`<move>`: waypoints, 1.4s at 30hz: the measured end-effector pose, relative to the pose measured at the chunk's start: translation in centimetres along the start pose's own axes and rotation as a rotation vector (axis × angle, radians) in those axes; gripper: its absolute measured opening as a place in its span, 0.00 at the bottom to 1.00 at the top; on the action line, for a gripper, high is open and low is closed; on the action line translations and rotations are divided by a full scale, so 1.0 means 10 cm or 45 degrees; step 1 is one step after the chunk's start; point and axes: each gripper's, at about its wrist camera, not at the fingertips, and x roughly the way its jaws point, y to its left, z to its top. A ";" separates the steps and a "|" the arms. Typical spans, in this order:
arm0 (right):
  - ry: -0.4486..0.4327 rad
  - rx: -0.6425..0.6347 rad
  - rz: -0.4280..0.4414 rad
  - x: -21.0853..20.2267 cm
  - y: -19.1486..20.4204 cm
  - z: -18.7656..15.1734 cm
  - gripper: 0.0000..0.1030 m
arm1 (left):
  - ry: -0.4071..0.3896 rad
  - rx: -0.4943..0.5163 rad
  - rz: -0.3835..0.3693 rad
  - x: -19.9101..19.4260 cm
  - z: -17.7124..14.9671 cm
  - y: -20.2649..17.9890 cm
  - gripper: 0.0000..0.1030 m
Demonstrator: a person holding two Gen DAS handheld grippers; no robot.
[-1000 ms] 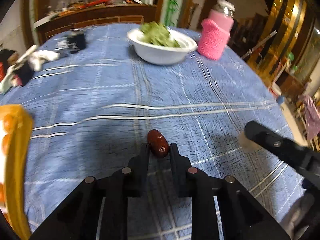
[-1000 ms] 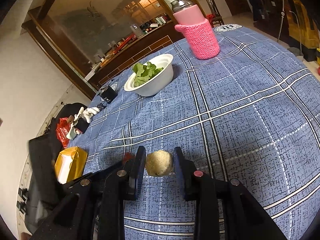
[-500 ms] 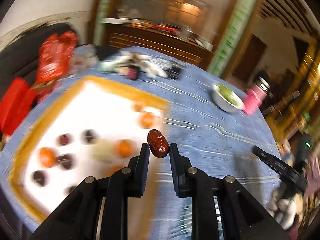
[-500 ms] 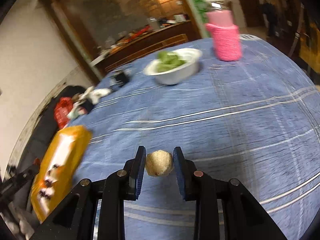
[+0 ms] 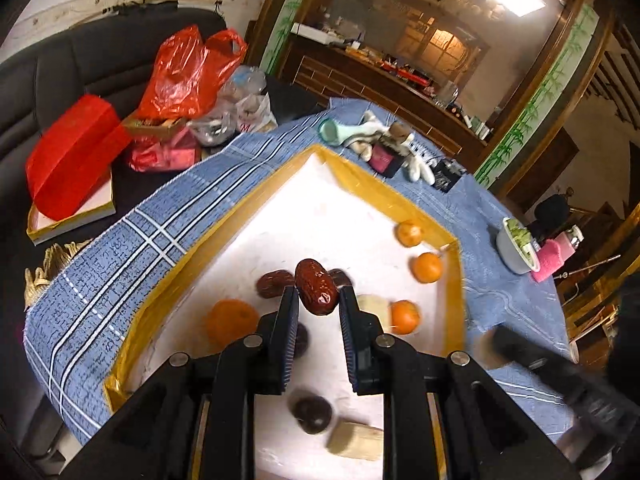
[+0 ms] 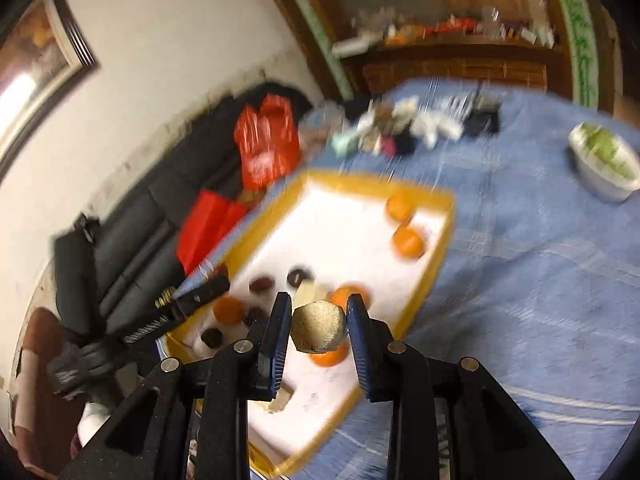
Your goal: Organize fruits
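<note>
Setting — you are in a home dining room | evidence — checked tablecloth (image 5: 516, 296), dark sofa (image 5: 80, 68), wooden sideboard (image 5: 384, 88), framed picture (image 6: 36, 44).

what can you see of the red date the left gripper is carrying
The red date is an oval, dark red-brown fruit with glossy, slightly wrinkled skin that catches a highlight near its lower end. It sits tilted between the two fingers of the left gripper, pinched at its lower half, with its upper end poking out past the fingertips. It is held in the air above the white floor of the yellow-rimmed tray, over other dates and oranges lying there.
</note>
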 end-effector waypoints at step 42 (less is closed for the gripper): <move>-0.195 0.423 -0.482 -1.46 -1.67 -1.32 0.58 | 0.082 0.539 -0.216 -0.31 -1.09 -2.19 0.82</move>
